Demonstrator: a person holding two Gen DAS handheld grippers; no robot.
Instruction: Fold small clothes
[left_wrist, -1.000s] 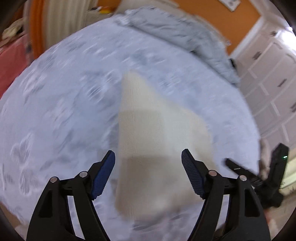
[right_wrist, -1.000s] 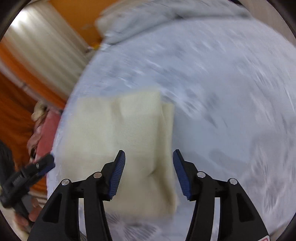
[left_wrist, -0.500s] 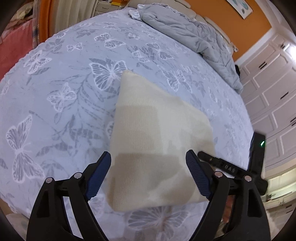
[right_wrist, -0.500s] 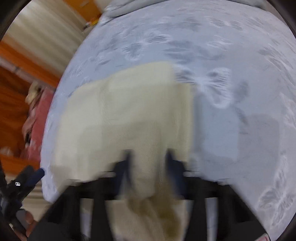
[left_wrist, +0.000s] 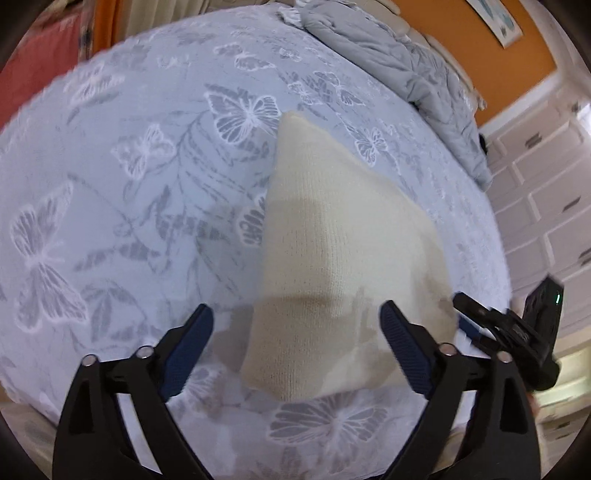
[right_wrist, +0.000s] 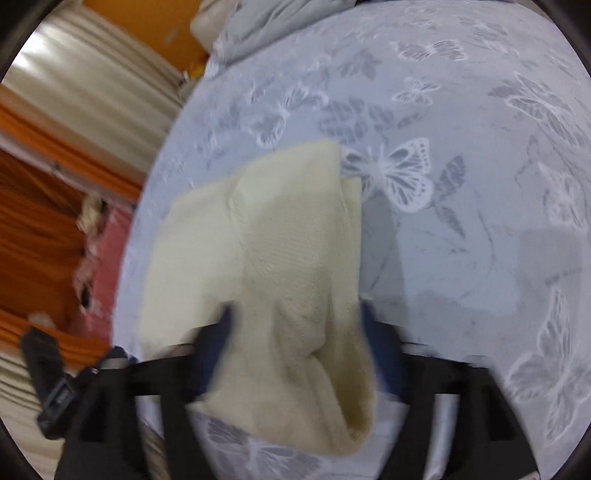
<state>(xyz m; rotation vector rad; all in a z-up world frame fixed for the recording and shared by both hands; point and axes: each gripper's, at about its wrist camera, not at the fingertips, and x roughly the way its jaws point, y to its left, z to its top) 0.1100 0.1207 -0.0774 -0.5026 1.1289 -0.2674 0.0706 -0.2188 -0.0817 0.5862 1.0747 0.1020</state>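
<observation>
Here, a folded cream knit garment lay flat on the bed, on its butterfly-print sheet, near the bed's front edge. The left gripper hovered over the garment's near end with its 2 fingers spread wide, holding nothing. The right gripper was blurred, its fingers set apart on either side of a raised bunch of the knit; contact could not be told. A grey duvet lay rumpled at the bed's far edge.

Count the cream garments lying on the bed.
1: a folded cream knit garment lies on the butterfly-print bedsheet, just ahead of both grippers. Others may lie out of view.
</observation>
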